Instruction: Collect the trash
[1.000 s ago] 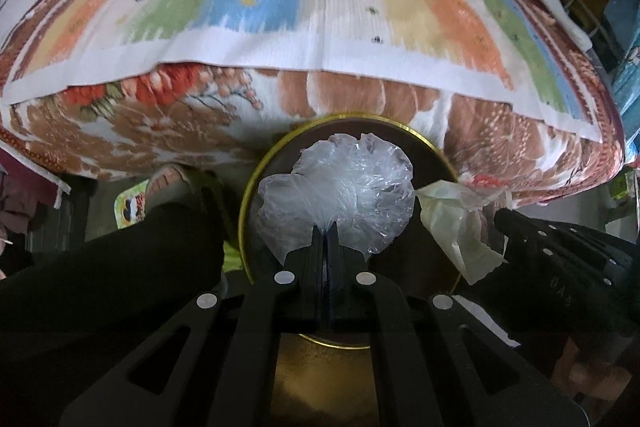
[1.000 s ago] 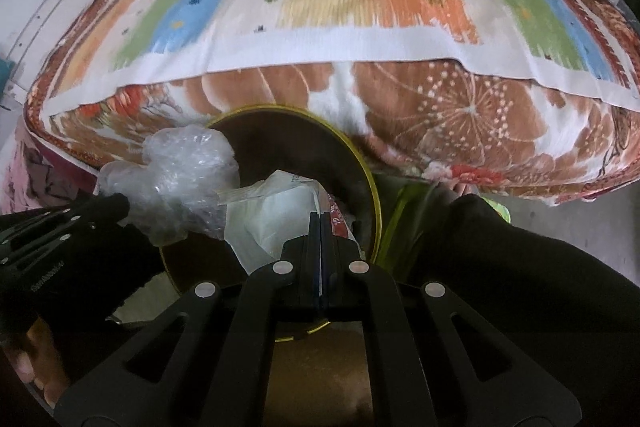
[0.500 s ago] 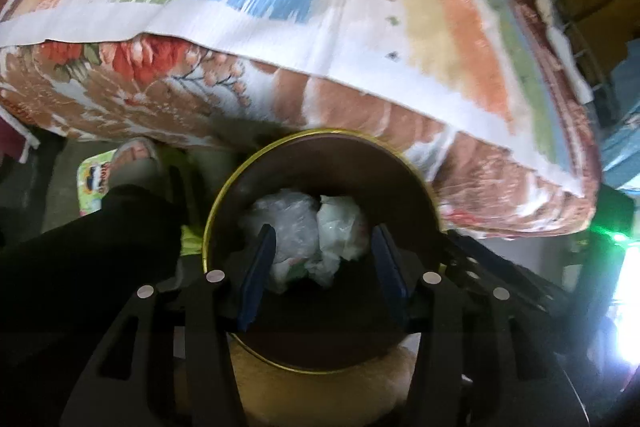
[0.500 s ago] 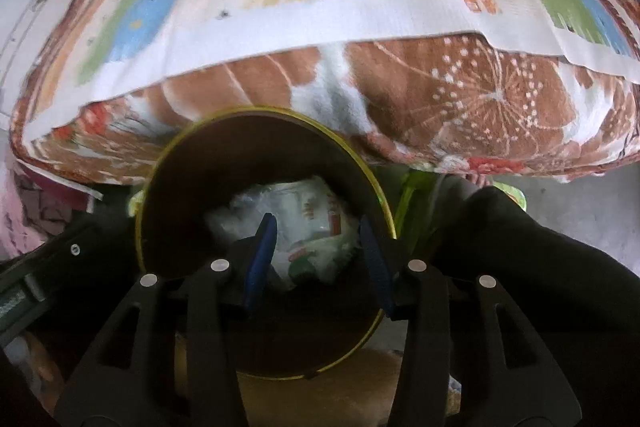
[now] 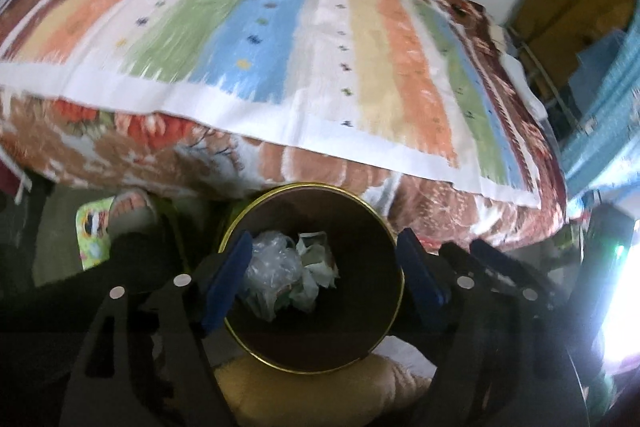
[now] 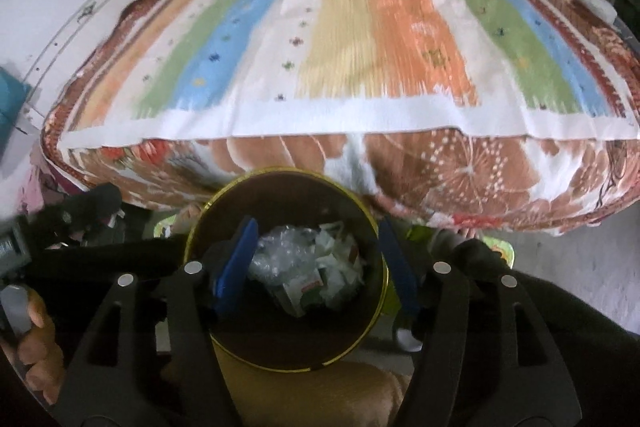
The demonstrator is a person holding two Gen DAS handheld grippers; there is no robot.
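A round dark bin with a gold rim [image 5: 390,231] [image 6: 208,213] stands on the floor against the bed. Inside it lie a crumpled clear plastic bag [image 5: 272,267] [image 6: 280,255] and a crumpled white wrapper [image 5: 316,275] [image 6: 340,259]. My left gripper [image 5: 324,281] is open and empty above the bin mouth, its blue pads either side of the opening. My right gripper [image 6: 318,267] is also open and empty above the bin.
The bed with a striped cloth [image 5: 280,39] [image 6: 360,39] over a brown floral blanket [image 6: 480,171] rises just behind the bin. A sandalled foot [image 5: 128,207] stands left of the bin. Shelves and blue cloth [image 5: 600,67] are at far right.
One second ago both grippers were shut, left on the plastic bag, right on the white wrapper. Both opened, the trash dropped into the bin, and both grippers have risen.
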